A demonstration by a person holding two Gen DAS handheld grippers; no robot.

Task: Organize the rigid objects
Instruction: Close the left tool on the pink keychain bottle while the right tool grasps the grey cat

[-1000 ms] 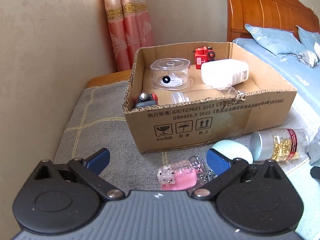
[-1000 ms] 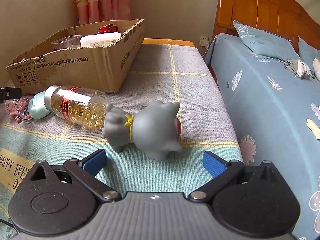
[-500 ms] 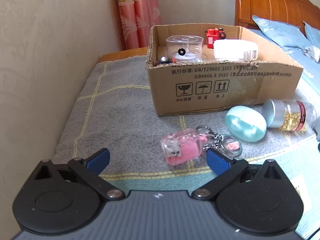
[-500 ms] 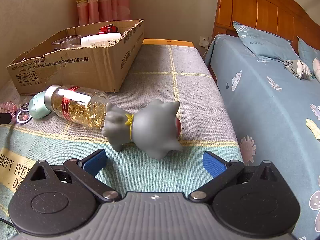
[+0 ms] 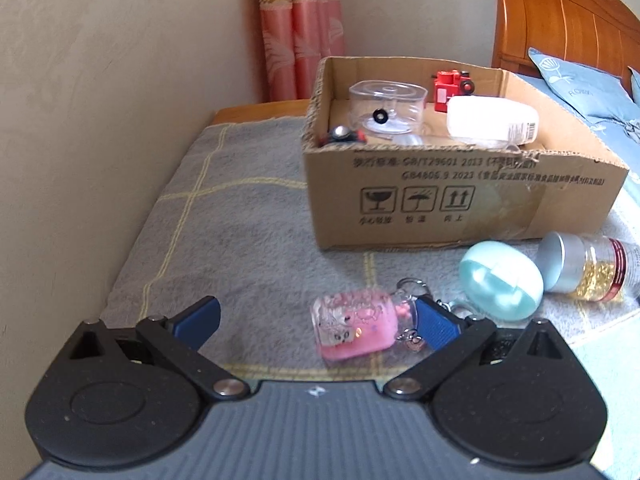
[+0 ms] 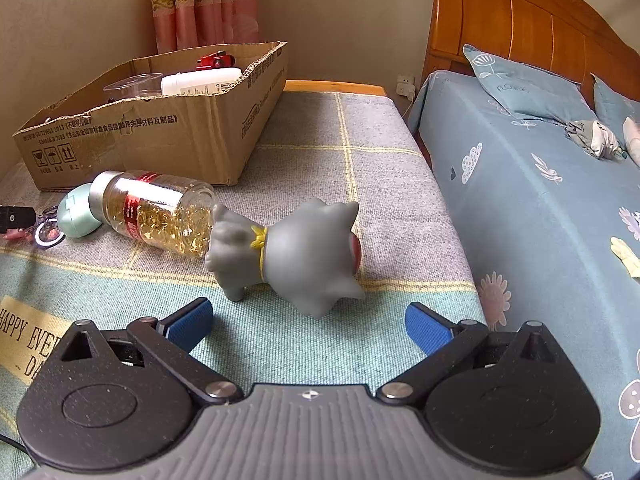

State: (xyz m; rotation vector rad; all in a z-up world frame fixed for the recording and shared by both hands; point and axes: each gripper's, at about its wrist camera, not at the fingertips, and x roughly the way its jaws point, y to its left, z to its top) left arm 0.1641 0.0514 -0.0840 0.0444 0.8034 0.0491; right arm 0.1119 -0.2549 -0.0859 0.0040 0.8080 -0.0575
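A pink bottle keychain (image 5: 354,326) lies on the grey blanket between the spread fingers of my left gripper (image 5: 316,322), close to the right fingertip (image 5: 434,324); the gripper is open. Beside it lie a mint egg-shaped case (image 5: 500,282) and a jar of golden capsules (image 5: 588,268). The cardboard box (image 5: 440,200) behind holds a clear tub, a red toy and a white bottle. My right gripper (image 6: 308,324) is open just short of a grey toy figure (image 6: 292,248) lying on its side, which touches the capsule jar (image 6: 156,210).
A wall runs along the left of the blanket. A bed with a blue sheet (image 6: 540,208) and a wooden headboard (image 6: 520,24) lies to the right. A pink curtain (image 5: 300,28) hangs behind the box. The left gripper's tip (image 6: 16,216) shows at the right view's left edge.
My left gripper pulled back from the box, then came in low towards the pink keychain, which now lies between its fingers. The right gripper has barely moved.
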